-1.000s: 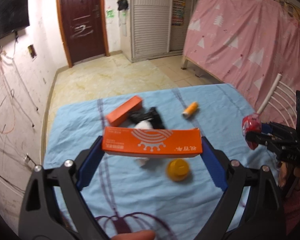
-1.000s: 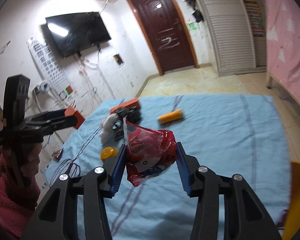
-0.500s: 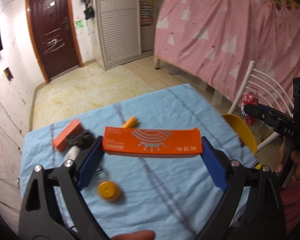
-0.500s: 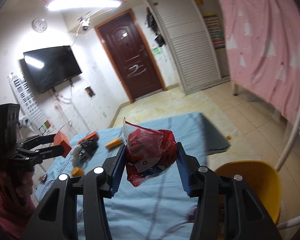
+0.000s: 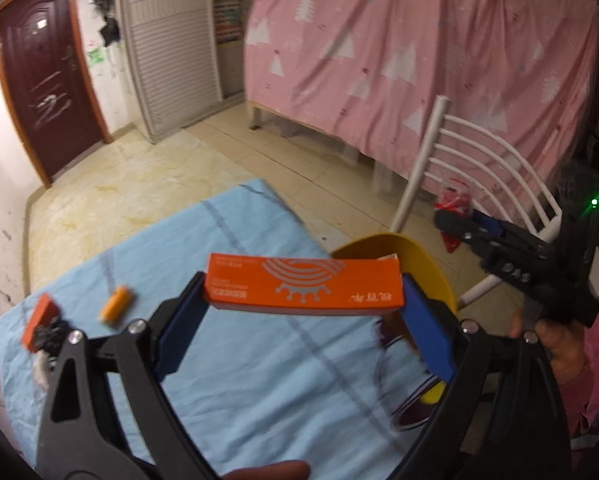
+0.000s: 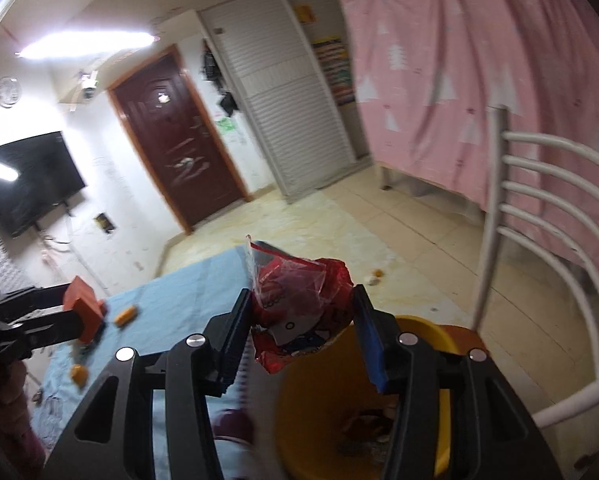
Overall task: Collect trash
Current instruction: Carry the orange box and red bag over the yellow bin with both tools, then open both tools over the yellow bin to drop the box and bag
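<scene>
My left gripper (image 5: 303, 298) is shut on a long orange box (image 5: 303, 286), gripped by its two ends, above the right edge of the blue-clothed table (image 5: 239, 360). Just behind the box stands a yellow bin (image 5: 409, 250). My right gripper (image 6: 302, 312) has a crumpled red wrapper (image 6: 299, 300) between its pads, over the yellow bin (image 6: 311, 408). Its jaws are opening, and the wrapper still touches both pads. In the left wrist view the right gripper (image 5: 459, 216) and red wrapper (image 5: 453, 200) show at the right, beyond the bin.
An orange cylinder (image 5: 117, 308), a second orange box (image 5: 39, 320) and a black item (image 5: 53, 334) lie on the table's far left. A white chair (image 5: 479, 160) stands behind the bin. Beyond it hangs a pink curtain (image 5: 379, 60). Tiled floor lies beyond the table.
Both grippers have swung right, from over the table's middle to the yellow bin by the chair. The box and wrapper stayed between their pads.
</scene>
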`<state>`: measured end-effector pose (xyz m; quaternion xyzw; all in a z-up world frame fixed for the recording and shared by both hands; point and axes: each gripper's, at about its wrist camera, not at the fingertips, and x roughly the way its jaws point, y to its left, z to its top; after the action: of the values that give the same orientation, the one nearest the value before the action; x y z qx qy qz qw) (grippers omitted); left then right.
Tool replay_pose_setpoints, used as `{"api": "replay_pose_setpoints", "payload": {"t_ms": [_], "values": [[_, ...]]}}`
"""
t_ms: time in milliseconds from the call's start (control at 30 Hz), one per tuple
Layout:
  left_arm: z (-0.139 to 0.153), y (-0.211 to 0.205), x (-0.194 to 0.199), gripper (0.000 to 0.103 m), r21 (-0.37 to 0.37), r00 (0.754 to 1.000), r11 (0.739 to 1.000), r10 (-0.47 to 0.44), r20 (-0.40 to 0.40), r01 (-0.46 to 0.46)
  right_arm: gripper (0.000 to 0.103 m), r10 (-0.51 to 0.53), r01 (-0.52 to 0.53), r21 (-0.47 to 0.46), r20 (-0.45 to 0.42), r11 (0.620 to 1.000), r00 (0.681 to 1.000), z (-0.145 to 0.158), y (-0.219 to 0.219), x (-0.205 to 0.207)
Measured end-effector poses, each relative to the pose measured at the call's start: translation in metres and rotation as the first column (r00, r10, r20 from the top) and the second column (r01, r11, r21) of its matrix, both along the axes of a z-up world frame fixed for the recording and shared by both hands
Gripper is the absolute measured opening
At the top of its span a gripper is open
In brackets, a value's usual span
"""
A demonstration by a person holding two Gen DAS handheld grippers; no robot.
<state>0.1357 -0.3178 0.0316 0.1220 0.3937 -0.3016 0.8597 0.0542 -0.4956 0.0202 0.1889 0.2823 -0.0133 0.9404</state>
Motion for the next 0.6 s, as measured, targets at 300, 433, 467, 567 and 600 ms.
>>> {"api": "replay_pose_setpoints", "payload": {"t_ms": [300, 433, 467, 567, 600], "values": [[-0.019, -0.065, -0.006, 0.089, 0.011, 0.995, 0.997, -0.073, -0.070, 0.074, 0.070, -0.132, 0.131, 0.049, 0.011, 0.990, 0.991, -0.011, -0.049, -0.017], [-0.023, -0.084, -0.006, 0.090, 0.010, 0.992, 0.995, -0.096, -0.084, 0.097, 0.070, -0.202, 0.199, 0.080, 0.034, 0.977, 0.979, -0.009, -0.071, -0.027], [-0.023, -0.089, -0.007, 0.090, 0.012, 0.991, 0.995, -0.102, -0.087, 0.103, 0.071, -0.212, 0.208, 0.088, 0.036, 0.974, 0.977, -0.010, -0.075, -0.030], [-0.023, -0.093, -0.008, 0.093, 0.011, 0.989, 0.993, -0.114, -0.089, 0.116, 0.071, -0.222, 0.217, 0.098, 0.045, 0.971, 0.974, -0.009, -0.079, -0.034], [-0.023, -0.092, -0.008, 0.095, 0.010, 0.989, 0.993, -0.116, -0.088, 0.117, 0.071, -0.222, 0.216, 0.101, 0.048, 0.971, 0.974, -0.009, -0.077, -0.036]]}}
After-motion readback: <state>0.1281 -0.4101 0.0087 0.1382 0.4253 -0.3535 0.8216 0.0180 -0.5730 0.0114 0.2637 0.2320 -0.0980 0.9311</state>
